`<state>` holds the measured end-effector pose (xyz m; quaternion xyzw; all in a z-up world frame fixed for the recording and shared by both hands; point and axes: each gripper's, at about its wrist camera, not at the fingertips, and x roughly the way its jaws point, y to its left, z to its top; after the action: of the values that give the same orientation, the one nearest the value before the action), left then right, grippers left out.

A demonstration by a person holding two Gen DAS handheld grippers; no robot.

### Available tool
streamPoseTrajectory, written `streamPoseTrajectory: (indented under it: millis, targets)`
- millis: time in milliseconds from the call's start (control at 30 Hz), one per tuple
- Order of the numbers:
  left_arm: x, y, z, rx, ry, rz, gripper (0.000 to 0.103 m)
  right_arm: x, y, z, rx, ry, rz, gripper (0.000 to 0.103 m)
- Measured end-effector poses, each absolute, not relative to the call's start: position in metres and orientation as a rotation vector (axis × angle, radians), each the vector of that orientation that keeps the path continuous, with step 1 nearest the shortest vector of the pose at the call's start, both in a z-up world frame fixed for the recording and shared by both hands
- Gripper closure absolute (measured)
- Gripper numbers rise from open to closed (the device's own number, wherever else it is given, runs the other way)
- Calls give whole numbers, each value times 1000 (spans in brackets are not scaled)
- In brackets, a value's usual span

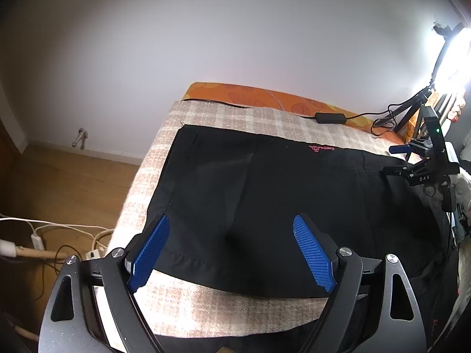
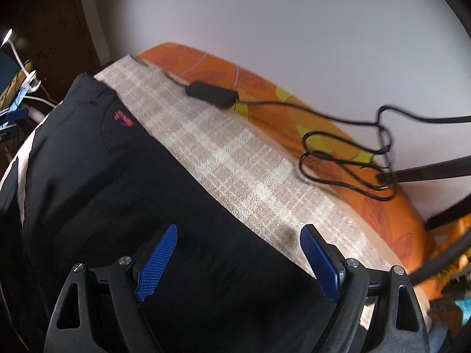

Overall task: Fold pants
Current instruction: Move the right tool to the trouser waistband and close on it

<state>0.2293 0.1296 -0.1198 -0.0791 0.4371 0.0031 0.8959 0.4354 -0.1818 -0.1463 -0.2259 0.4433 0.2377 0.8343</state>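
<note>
**Open cloth ahead of us, clutter along the far edge**

We have clear air above the black pants (image 1: 265, 206), which lie flat on the checked blanket (image 1: 235, 117); nothing stands on them. Our left gripper (image 1: 232, 250) and right gripper (image 2: 238, 261) hang over the cloth with jaws spread wide and nothing between them. Along the wall side we meet a black power adapter (image 2: 210, 92) and its looped cable (image 2: 347, 170) on the orange sheet (image 2: 265, 88). Dark stand legs (image 2: 435, 170) cross the far corner. At the floor side, white cables (image 1: 59, 229) lie below the bed edge.
</note>
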Motion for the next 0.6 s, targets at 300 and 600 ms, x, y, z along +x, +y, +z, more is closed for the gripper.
streamPoseTrajectory:
  millis: [300, 600]
  targets:
    - [239, 139, -124, -210, 919, 19, 17, 437, -182, -149, -440, 969, 583, 38]
    - [255, 149, -124, -281, 936, 25, 17, 399, -163, -138, -509, 924, 545, 98]
